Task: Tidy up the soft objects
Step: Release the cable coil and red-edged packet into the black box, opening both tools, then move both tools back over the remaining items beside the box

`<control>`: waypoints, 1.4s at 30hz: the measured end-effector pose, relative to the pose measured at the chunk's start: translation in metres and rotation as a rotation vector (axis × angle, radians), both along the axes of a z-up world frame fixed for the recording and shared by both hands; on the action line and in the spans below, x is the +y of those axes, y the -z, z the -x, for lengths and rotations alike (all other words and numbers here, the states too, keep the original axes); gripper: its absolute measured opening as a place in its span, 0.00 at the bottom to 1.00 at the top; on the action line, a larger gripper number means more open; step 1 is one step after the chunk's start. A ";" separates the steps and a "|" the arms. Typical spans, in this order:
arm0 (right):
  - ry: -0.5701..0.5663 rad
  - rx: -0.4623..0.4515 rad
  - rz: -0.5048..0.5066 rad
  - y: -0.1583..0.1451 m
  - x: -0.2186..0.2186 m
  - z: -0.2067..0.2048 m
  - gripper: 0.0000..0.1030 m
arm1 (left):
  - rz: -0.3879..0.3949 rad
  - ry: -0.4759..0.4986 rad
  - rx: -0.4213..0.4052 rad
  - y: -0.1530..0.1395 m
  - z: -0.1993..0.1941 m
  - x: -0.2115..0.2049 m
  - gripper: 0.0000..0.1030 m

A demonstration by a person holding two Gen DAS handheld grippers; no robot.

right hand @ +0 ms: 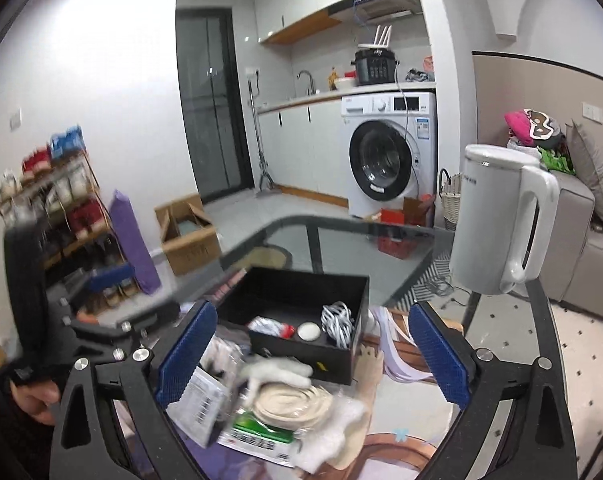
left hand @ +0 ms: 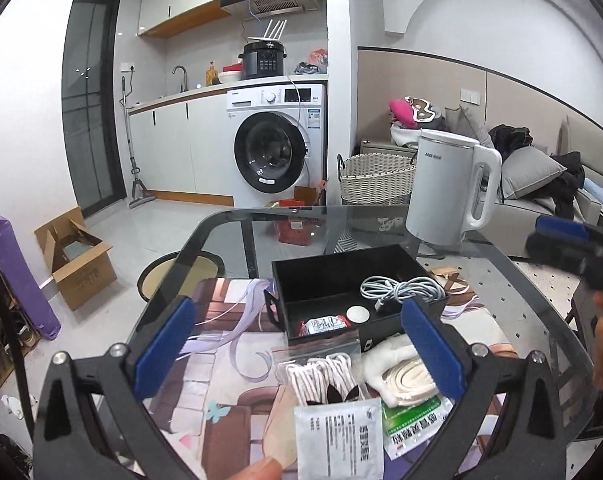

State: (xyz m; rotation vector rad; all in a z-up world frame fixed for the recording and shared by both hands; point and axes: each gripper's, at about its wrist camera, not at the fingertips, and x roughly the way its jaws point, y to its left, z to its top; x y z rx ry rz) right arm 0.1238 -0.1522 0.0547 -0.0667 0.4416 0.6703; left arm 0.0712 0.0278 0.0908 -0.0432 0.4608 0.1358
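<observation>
A black box (left hand: 297, 276) sits on the glass table and holds a white cable (left hand: 401, 290), a round white disc (left hand: 357, 314) and a red-white packet (left hand: 321, 325). In front of it lie a bag of white rope (left hand: 321, 376), a cream coil (left hand: 405, 380) on a white cloth, a green packet (left hand: 413, 428) and a white sachet (left hand: 337, 440). My left gripper (left hand: 297, 344) is open above these. My right gripper (right hand: 313, 352) is open over the coil (right hand: 293, 404) and box (right hand: 301, 296).
A white kettle (left hand: 449, 188) stands at the table's far right. A printed mat (left hand: 229, 360) covers the near table. On the floor are a cardboard box (left hand: 77, 256), a wicker basket (left hand: 377, 180) and a washing machine (left hand: 277, 144). A sofa (left hand: 541, 184) is on the right.
</observation>
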 end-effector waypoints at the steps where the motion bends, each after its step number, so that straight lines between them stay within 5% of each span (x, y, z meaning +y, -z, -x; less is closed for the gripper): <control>1: 0.000 -0.006 -0.004 -0.002 -0.002 0.003 0.98 | -0.002 0.000 -0.001 0.000 0.003 0.000 1.00; 19: 0.016 0.080 0.104 0.067 -0.012 0.018 0.99 | 0.024 0.011 0.093 0.048 0.008 -0.003 1.00; 42: 0.054 0.178 0.188 0.108 -0.001 0.011 1.00 | -0.004 0.059 0.157 0.078 0.006 -0.016 1.00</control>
